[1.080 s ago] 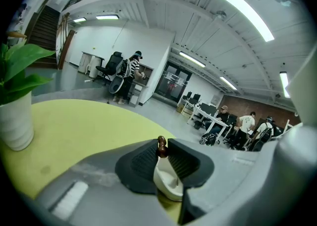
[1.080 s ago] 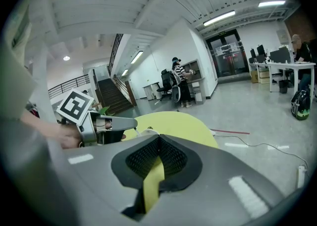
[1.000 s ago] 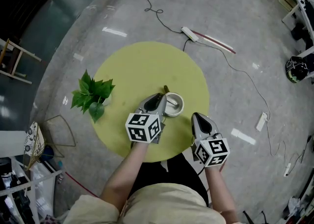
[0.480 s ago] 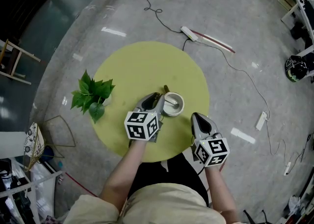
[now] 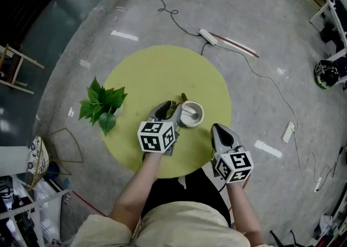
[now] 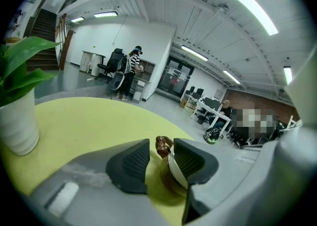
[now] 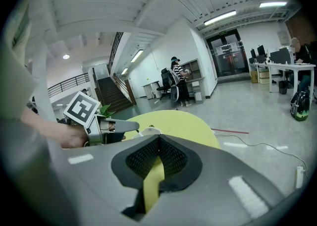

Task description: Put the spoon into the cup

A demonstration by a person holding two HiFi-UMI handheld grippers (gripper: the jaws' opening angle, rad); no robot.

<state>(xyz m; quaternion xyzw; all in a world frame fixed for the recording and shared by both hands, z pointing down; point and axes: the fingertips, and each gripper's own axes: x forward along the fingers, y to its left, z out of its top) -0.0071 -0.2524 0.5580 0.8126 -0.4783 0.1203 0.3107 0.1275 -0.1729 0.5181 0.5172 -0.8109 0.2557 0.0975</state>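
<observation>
A white cup (image 5: pixel 191 114) stands on the round yellow table (image 5: pixel 162 72), and the spoon (image 5: pixel 184 101) rests in it with its brown handle sticking out at the far left rim. My left gripper (image 5: pixel 172 107) sits just left of the cup. Its jaws are opening, and in the left gripper view the spoon handle (image 6: pixel 162 145) shows between the pads (image 6: pixel 131 163) without touching them, above the cup (image 6: pixel 174 176). My right gripper (image 5: pixel 219 130) hovers at the table's near right edge, shut with nothing in it. The right gripper (image 7: pixel 158 141) view catches the cup (image 7: pixel 148 131) ahead.
A green plant in a white pot (image 5: pixel 102 105) stands at the table's left edge. Cables and a power strip (image 5: pixel 209 37) lie on the grey floor beyond the table. A wooden chair (image 5: pixel 13 67) stands far left.
The left gripper's jaws have spread apart and let go of the spoon handle, which stays in the cup. The right gripper has kept still.
</observation>
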